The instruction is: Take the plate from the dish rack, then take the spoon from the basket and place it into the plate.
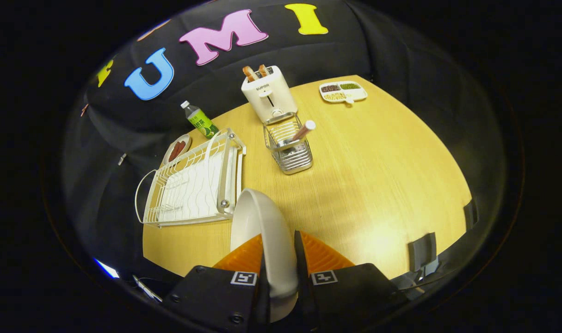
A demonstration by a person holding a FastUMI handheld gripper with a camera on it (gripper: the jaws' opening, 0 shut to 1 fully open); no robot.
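Observation:
My gripper (279,247) is shut on the rim of a white plate (262,222), which stands on edge between the two fingers, lifted above the wooden table (378,175). The white wire dish rack (193,185) lies just beyond the plate on the left, with no dish in it. Farther ahead stands a metal wire basket (290,150) with a spoon (303,130) leaning in it, its brown handle with a pale tip sticking up to the right.
A white toaster (268,95) with bread slices stands behind the basket. A green bottle (200,121) and a small dish of red food (176,149) sit behind the rack. A divided snack tray (343,91) lies at the far right. Black clamps (422,252) grip the table's near right edge.

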